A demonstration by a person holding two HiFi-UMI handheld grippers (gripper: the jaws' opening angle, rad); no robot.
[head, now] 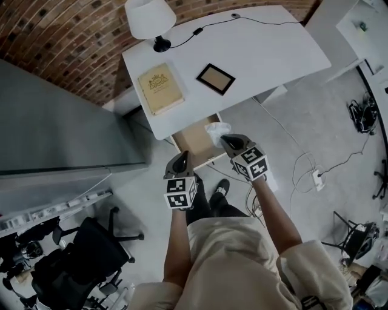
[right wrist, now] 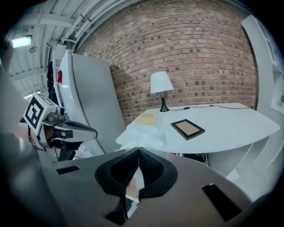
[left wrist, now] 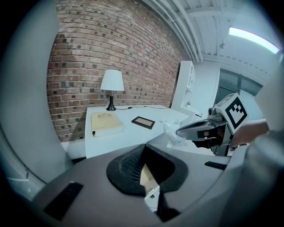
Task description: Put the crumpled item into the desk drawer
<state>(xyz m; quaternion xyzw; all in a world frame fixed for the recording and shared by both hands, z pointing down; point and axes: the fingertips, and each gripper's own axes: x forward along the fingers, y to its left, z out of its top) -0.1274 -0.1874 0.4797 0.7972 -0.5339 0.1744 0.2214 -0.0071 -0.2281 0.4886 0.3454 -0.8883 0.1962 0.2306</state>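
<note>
A white crumpled item (head: 217,129) hangs over the right edge of the open desk drawer (head: 193,140), whose inside is tan. My right gripper (head: 224,140) is shut on that item. In the right gripper view the item (right wrist: 143,134) bulges just past the tips of the right gripper (right wrist: 138,151). My left gripper (head: 182,157) hovers at the drawer's front edge, shut with nothing in it. In the left gripper view, the left gripper (left wrist: 144,149) has its tips together, and the right gripper (left wrist: 191,129) shows at the right with the item (left wrist: 172,132).
On the white desk (head: 273,54) stand a lamp (head: 150,18), a tan book (head: 160,88) and a dark picture frame (head: 215,79). A grey cabinet (head: 60,127) is at the left, an office chair (head: 91,251) at the lower left, and cables (head: 303,172) lie on the floor at the right.
</note>
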